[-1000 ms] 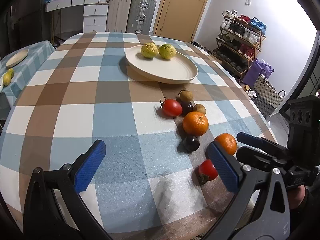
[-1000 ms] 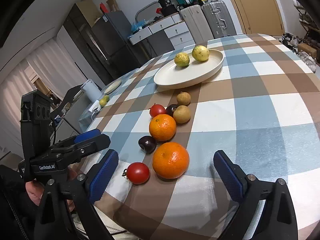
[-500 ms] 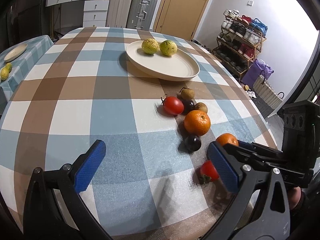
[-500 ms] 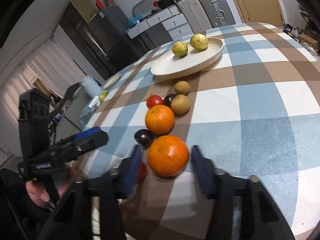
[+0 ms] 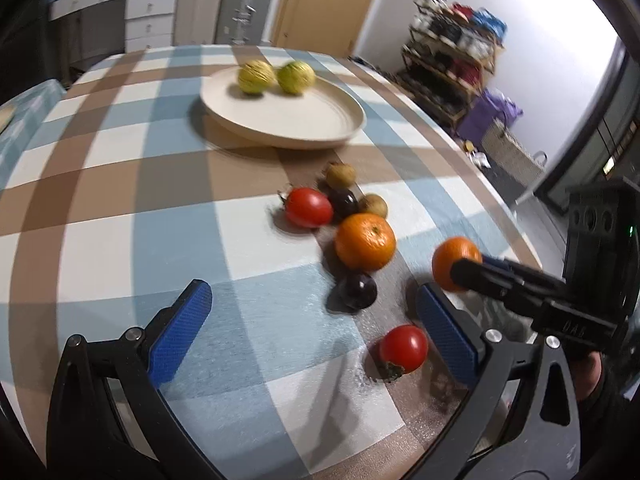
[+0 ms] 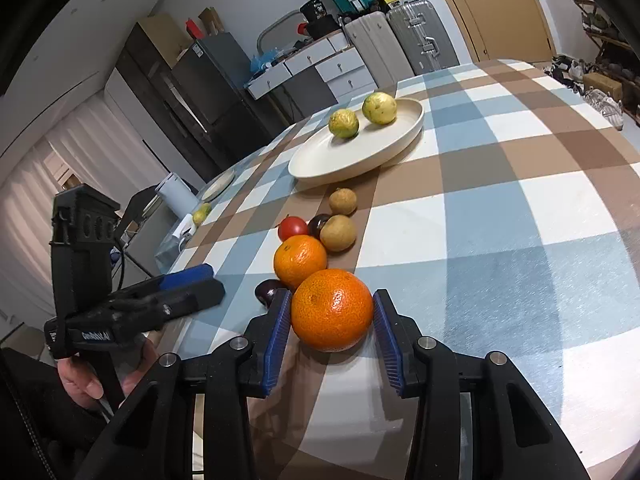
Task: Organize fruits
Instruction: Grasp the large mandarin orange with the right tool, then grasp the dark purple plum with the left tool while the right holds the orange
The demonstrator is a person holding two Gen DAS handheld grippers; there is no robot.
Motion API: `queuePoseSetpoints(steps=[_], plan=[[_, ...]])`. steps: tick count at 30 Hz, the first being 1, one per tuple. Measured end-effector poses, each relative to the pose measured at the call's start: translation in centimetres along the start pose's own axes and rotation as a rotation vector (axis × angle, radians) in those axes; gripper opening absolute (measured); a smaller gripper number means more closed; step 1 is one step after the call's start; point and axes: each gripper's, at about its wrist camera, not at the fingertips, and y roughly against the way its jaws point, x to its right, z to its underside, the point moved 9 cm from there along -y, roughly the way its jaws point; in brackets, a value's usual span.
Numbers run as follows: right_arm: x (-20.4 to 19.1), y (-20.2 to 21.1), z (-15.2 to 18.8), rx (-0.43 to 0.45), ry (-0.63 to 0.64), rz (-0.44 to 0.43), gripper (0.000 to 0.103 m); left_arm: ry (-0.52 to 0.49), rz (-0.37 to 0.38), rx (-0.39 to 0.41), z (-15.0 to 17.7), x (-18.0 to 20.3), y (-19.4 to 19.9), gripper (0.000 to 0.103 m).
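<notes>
Surface: round table w/ checked cloth [image 6: 500, 208], blue/brown/white squares.

Room, L to R (right wrist view): pale curtains [image 6: 80, 152]; dark fridge [image 6: 208, 76]; white drawer unit [image 6: 332, 64]; two hard suitcases [image 6: 400, 36]; wooden door [image 6: 496, 4]; shoe rack [image 5: 452, 60] at far R in left wrist view.

On table, L to R: left gripper [image 5: 316, 328], jaws wide apart, nothing between; near tomato [image 5: 404, 348] just beside its R finger; dark plum [image 5: 357, 290]; far tomato [image 6: 293, 227]; free orange [image 6: 300, 260]; two brown fruits [image 6: 339, 232]; cream plate [image 6: 320, 168] far side, holding two yellow-green fruits [image 6: 344, 123].

Right gripper [image 6: 332, 320]: blue pads clamped on held orange [image 6: 332, 309], near table edge.

Change vs 1 s back: right jaws have just been closing, from wide apart to pressing the orange on both sides; held orange now looks raised off cloth in left wrist view. Left gripper shifted slightly nearer the fruit row. Other fruit unmoved.
</notes>
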Motion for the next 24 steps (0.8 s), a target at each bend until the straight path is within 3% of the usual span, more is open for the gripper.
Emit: queuePoseSetpoints(steps=[7,12,17,24], plan=[[0.4,0.4,-0.4,0.022,0.003,-0.006,0.042,-0.055,0.02,-0.036,-0.2,1.1,-1.7,0.098],[0.6,0.5,-0.7,0.03,0.009,-0.011,0.042,-0.067,0.05,-0.064,-0.3,1.6,-2.6,0.076],[0.7,0.6,-0.9,0.039,0.016,-0.012,0.042,-0.053,0.104,-0.095,-0.1,2.0,-3.0,0.046],[0.6,0.5,-1.2,0.036,0.017,-0.014,0.042,-0.026,0.163,-0.108,0.2,2.0,-3.0,0.025]])
